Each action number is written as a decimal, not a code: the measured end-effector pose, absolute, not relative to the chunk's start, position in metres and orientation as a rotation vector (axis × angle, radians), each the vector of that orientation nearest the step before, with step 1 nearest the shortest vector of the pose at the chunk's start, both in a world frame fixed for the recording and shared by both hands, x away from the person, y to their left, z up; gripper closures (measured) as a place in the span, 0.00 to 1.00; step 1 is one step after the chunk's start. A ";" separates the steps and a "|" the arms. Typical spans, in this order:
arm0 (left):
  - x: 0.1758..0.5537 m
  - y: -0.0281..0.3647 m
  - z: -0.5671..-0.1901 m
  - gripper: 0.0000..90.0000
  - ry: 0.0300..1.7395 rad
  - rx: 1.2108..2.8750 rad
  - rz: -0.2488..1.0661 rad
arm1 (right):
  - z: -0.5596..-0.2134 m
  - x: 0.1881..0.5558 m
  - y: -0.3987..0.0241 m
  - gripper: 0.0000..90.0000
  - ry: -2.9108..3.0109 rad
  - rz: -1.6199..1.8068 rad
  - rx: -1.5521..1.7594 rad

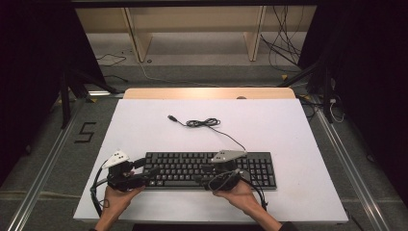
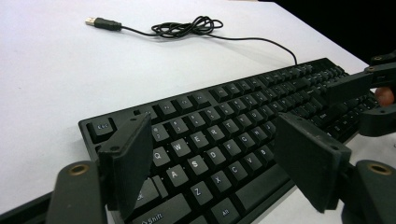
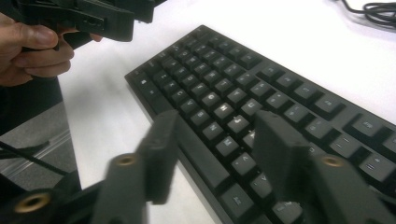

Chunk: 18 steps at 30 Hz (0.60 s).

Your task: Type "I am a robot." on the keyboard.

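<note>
high view: above near edge, looking forward-down at whole tabletop (image 1: 144, 125); both gripper views: low, close, facing inward over the shared keyboard (image 1: 207, 168)

Bright table, dark surroundings; right gripper view slightly blurred.

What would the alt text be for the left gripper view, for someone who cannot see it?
Two open black jaws of the left gripper hover over the left end of a black keyboard on a white table. The keyboard's cable lies coiled beyond it, ending in a loose USB plug.
</note>
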<state>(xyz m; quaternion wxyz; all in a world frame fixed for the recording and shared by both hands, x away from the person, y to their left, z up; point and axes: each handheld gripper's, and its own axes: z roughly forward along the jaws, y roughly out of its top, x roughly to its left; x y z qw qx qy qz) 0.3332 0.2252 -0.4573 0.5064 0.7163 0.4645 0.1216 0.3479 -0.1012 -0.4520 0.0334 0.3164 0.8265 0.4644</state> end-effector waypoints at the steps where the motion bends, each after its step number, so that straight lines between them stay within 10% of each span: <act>1: 0.334 0.225 -0.457 0.32 1.126 1.728 0.295 | -0.452 0.348 -0.102 0.50 2.539 1.428 0.977; 18: 0.345 0.223 -0.464 0.91 1.198 1.838 0.297 | -0.446 0.342 -0.117 0.41 2.476 1.476 0.998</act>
